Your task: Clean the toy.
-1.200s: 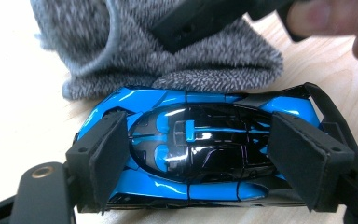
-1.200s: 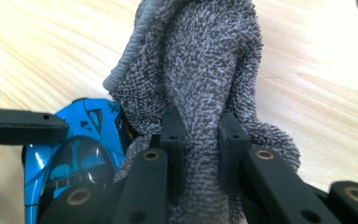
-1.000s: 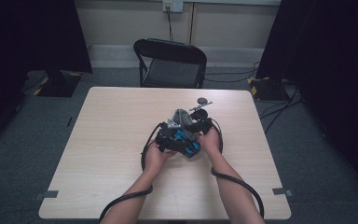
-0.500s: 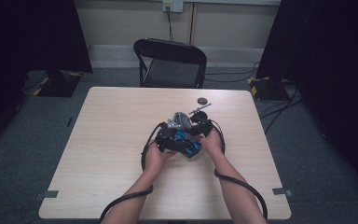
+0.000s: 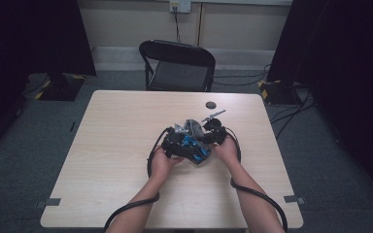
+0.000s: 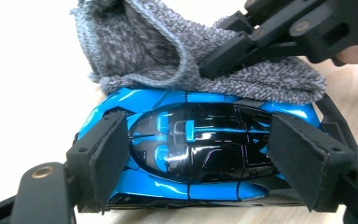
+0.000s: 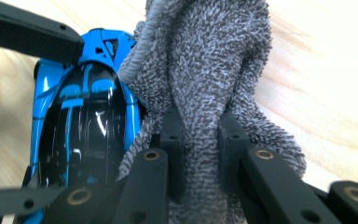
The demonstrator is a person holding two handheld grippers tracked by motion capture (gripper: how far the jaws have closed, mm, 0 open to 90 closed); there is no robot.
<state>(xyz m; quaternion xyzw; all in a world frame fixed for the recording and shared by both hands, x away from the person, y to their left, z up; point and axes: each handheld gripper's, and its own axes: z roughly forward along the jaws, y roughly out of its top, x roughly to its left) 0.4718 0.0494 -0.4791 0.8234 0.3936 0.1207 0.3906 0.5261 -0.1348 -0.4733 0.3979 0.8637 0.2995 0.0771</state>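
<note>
Left tongs (image 6: 193, 154) clamp the blue toy car (image 6: 196, 149) across its body, one pad (image 6: 107, 156) on each flank, car sitting on the counter (image 5: 116, 126) right between the jaws. Right tongs (image 7: 200, 140) are pinched tight on a fold of grey cloth (image 7: 205, 70), the wad bunched up between the pads.

In the left gripper view the cloth (image 6: 168, 51) lies just past the car's far side, touching its edge and draped over it; the right tongs (image 6: 261, 42) come in from the upper right and bite into the cloth there. In the right gripper view the car (image 7: 81, 116) sits just left of those tongs, cloth edge pressed against its side, and a jaw of the left tongs crosses the top-left corner above the car.

High view: both tongs (image 5: 177, 143) (image 5: 213, 136) meet near the counter's middle, hands close together, car (image 5: 194, 148) and cloth (image 5: 189, 127) between them.

Surroundings: a small dark round disc (image 5: 210, 104) on the counter beyond the right tongs, well apart. A thin grey stick-like piece (image 5: 214, 115) lies just past them; can't tell what it is. Black folding chair (image 5: 177, 65) behind the counter's far edge. Gripper cables loop off the near edge.
</note>
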